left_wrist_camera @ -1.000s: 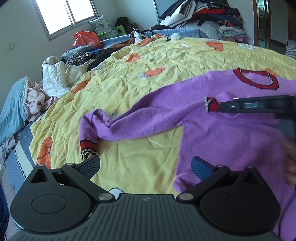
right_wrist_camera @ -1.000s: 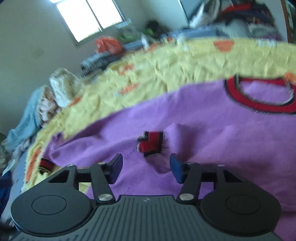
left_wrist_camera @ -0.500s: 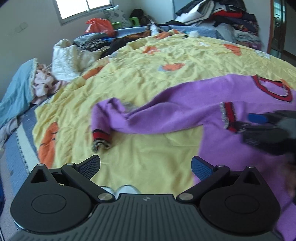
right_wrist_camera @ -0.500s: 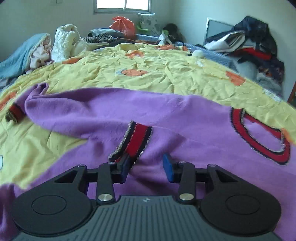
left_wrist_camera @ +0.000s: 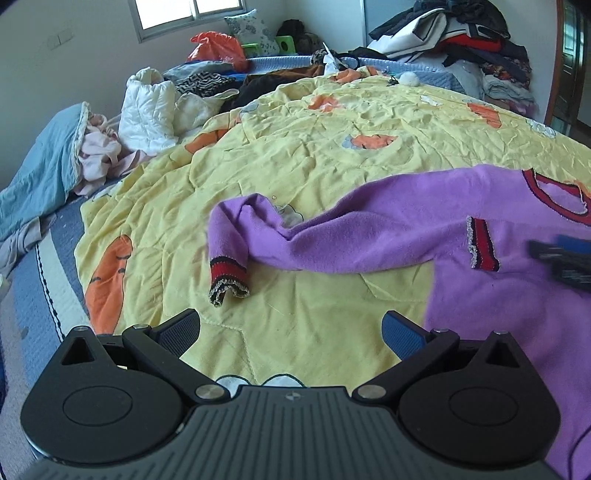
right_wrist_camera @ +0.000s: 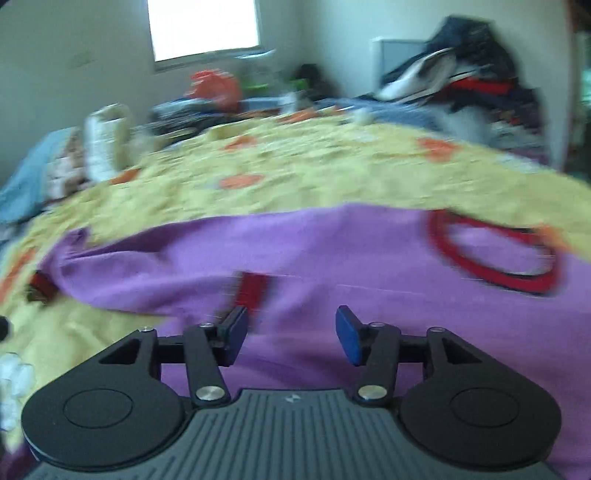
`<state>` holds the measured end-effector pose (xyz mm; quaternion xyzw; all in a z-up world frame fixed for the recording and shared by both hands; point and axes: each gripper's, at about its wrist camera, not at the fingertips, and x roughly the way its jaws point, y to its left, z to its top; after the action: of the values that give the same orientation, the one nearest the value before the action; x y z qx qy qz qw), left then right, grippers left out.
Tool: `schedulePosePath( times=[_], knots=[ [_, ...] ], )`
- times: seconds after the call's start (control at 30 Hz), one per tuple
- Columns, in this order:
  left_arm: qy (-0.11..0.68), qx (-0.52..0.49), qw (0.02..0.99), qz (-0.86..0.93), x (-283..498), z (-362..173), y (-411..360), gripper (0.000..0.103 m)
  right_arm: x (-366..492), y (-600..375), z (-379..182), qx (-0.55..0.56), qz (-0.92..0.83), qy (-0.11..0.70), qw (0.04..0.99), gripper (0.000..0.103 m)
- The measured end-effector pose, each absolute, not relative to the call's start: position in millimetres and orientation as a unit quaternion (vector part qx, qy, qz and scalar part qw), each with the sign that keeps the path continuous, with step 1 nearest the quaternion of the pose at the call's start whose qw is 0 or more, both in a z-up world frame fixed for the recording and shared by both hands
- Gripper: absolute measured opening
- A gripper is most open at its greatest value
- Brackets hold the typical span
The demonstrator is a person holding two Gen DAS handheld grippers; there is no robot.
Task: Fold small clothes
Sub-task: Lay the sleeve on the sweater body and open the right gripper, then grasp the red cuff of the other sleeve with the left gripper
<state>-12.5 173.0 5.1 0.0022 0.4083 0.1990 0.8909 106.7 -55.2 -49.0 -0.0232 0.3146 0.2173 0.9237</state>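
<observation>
sweater: purple sweater (left_wrist_camera: 388, 232) lies flat on the yellow quilt (left_wrist_camera: 295, 147) on the bed, red collar (right_wrist_camera: 491, 254) toward the far right
folded sleeve: one sleeve is laid across the body, its red striped cuff (left_wrist_camera: 482, 245) rests on the purple chest area
other sleeve: stretched out to the left over the quilt, bent near its end, red cuff (left_wrist_camera: 229, 278) on the yellow fabric
left gripper (left_wrist_camera: 291, 332): spread wide, nothing between the pads, hovers over bare quilt just left of the sweater's body edge
right gripper (right_wrist_camera: 291, 334): jaws have just been opening, now parted with only sweater fabric behind the gap; left pad sits just below the folded cuff in its own view, not pinching it
right gripper seen from left wrist: blurred dark fingers with a blue pad at the right edge, just right of the folded cuff
right wrist view: motion-blurred, fine detail unreadable
background: heaps of clothes (left_wrist_camera: 461, 48) at the far right, white padded garment (left_wrist_camera: 147, 107) and blue blanket (left_wrist_camera: 40, 170) on the left, window (left_wrist_camera: 184, 13) in the back wall
</observation>
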Motion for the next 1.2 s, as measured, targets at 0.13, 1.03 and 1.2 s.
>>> schedulePosePath(
  times=[0.13,1.03,1.2],
  knots=[
    [0.419,-0.005,0.885,0.2,-5.1,-3.7,175.9,0.103,116.8,-109.5,-65.2,-0.003,0.155,0.351,0.924,0.075],
    [0.349,0.061,0.926,0.129,5.5,-25.1,289.6,0.093,22.3,-114.7,-71.4,0.074,0.188,0.295,0.934,0.1],
    [0.285,0.267,0.911,0.133,-1.9,-53.2,247.1,0.085,30.1,-126.3,-75.6,0.111,0.176,0.305,0.929,0.1]
  ],
)
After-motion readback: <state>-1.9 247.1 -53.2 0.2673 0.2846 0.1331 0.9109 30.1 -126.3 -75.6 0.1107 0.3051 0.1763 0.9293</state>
